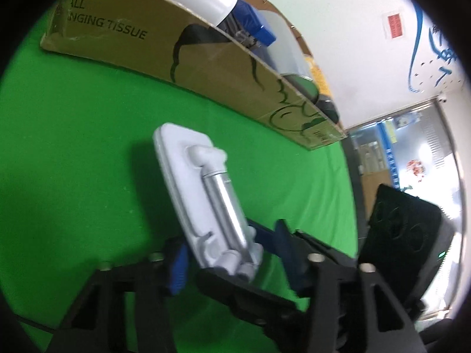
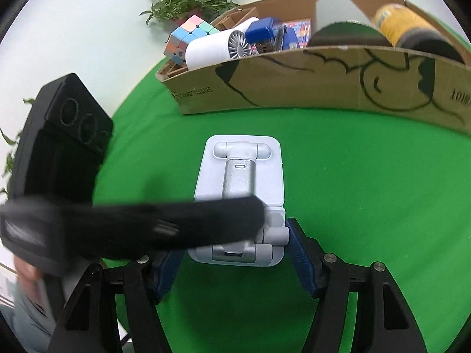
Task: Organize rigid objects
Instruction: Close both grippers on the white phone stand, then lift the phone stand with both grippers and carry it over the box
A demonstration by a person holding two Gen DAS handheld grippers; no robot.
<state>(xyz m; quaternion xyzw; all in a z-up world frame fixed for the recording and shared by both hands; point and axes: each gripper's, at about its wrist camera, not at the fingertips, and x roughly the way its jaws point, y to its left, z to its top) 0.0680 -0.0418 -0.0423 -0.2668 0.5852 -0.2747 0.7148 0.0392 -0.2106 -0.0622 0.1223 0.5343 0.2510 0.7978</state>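
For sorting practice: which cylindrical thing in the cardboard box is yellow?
The yellow canister at the box's right end; the white fan and grey cylinder aren't.

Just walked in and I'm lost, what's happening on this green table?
A person with two handheld grippers is tidying rigid objects. Both grippers meet at a pale grey folding phone stand with a silver hinge arm on the green cloth. The right gripper has its jaws on either side of the stand's near end, while the left gripper reaches in from the side. The open cardboard box behind already holds several items.
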